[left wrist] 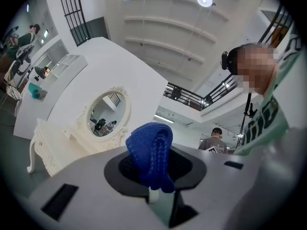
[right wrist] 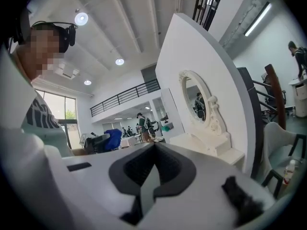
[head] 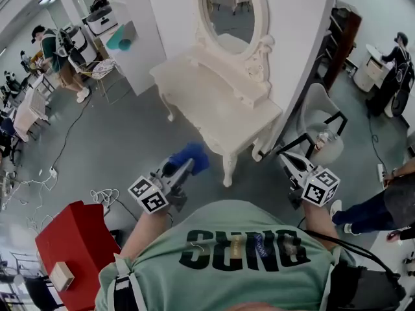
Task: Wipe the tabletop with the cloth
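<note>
Blue cloth (left wrist: 151,152) was folded and pinched between the jaws of the left gripper (head: 182,170), held off the white dressing table (head: 214,105), near its front edge. Right gripper (head: 290,161) — jaws pressed together, nothing between them, near the table's right corner.
</note>
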### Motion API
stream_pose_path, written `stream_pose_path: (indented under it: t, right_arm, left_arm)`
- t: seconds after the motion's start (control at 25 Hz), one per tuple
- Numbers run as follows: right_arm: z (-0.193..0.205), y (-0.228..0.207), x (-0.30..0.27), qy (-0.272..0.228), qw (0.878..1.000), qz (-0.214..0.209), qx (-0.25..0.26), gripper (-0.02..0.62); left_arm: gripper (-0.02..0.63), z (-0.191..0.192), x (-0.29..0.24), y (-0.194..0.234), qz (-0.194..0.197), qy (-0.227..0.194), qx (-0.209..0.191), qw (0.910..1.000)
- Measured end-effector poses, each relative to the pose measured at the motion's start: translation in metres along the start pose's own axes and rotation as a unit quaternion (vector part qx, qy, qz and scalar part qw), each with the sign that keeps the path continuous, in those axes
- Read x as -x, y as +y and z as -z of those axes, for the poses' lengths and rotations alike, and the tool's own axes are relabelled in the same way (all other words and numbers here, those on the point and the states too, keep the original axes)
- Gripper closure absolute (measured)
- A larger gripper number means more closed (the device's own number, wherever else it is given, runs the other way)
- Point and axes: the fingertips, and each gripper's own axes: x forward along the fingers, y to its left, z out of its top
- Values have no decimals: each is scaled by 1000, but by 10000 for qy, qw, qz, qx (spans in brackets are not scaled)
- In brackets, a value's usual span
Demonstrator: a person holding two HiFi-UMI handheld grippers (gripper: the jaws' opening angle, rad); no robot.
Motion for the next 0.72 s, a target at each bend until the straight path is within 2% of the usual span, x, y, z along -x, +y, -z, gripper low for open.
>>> stream_pose_path:
  t: [0.24, 0.48, 0.72]
  right_arm:
    - [-1, -2, -6, 11, 9994, -115, -322, 584]
    - [4, -13, -14, 142, 9995, -109, -268, 584]
    - [12, -23, -60, 300, 9990, -171, -279, 584]
  left_arm:
    - [495, 1, -5, 5, 1, 49, 32, 10000]
    - [495, 5, -17, 11, 66, 78, 60, 9999]
    - [495, 7, -14, 56, -33, 148, 242, 9996]
